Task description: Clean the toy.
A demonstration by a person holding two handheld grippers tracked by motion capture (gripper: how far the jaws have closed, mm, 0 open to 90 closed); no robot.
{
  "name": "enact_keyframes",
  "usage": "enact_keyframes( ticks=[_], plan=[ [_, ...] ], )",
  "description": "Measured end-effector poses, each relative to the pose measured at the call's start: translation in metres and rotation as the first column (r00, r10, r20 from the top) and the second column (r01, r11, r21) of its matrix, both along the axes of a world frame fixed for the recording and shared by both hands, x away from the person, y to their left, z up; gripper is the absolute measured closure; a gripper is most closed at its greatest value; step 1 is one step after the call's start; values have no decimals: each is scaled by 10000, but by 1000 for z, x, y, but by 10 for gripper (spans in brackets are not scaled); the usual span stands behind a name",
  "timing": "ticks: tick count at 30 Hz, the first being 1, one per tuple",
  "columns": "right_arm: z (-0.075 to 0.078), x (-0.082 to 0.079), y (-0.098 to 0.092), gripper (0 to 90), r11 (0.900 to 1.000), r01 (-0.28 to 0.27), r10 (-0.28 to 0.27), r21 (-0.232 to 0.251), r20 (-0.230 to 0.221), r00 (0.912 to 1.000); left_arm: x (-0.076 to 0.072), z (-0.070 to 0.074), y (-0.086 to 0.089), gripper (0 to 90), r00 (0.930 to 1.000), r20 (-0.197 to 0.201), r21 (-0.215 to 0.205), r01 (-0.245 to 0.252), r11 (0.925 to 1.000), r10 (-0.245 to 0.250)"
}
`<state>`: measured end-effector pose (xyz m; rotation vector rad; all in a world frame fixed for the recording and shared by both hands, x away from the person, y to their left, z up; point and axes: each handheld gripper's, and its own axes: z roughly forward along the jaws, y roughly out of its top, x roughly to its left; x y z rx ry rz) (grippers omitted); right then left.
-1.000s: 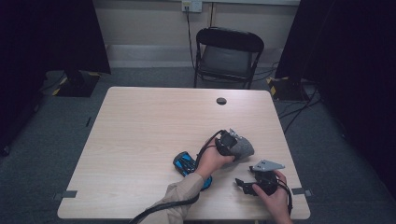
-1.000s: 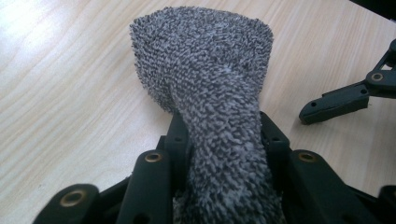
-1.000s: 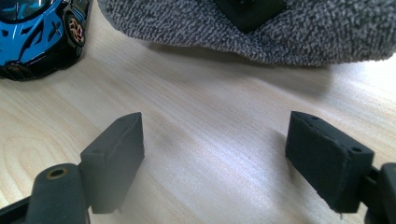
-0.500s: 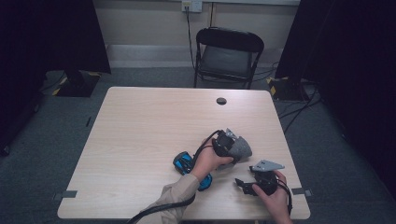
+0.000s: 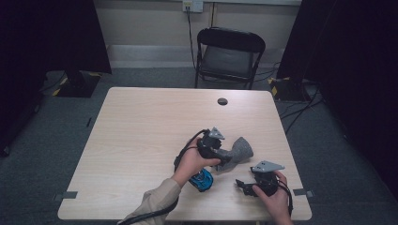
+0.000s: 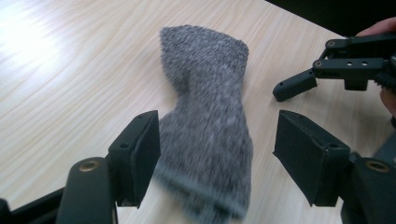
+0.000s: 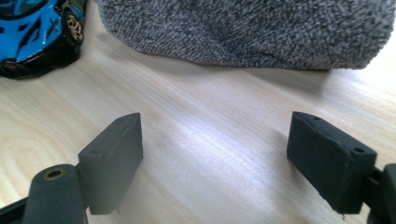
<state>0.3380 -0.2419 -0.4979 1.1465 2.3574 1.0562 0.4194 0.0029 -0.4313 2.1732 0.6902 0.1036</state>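
A grey sock [image 5: 240, 150] lies flat on the wooden table [image 5: 141, 131] at its right front. My left gripper [image 5: 223, 157] sits at the sock's near end. Its jaws have just been opening and now stand apart, with the sock [image 6: 205, 121] lying loose between them. The left pad is close beside the sock's edge and the right pad is well clear of it. A blue toy car [image 5: 202, 180] rests under the left wrist. My right gripper [image 5: 243, 185] stays low near the front edge, open over bare wood, facing the sock [image 7: 252, 28] and the car [image 7: 32, 32].
A small black round disc [image 5: 222, 101] lies near the table's far edge. A black folding chair [image 5: 229, 54] stands behind the table. The right gripper [image 6: 303, 70] is close to the sock's right side. The table's front edge runs just behind both hands.
The left gripper has opened, let go of the sock and drawn back to the left, leaving more of the sock uncovered. The right gripper has stayed where it was.
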Motion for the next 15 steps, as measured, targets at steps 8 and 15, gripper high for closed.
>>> enact_keyframes(
  ticks=[8, 15],
  plan=[
    [7, -4, 13, 205, 9990, -449, 449, 67, -97, 9989, -15, 0, 50, 295, 9979, -23, -104, -646, 9979, 646],
    [14, -8, 33, 204, 9948, -1010, 1010, 150, 19, 9949, -31, -1, 87, 284, 9941, -17, -27, -1088, 9941, 1088]
  ],
)
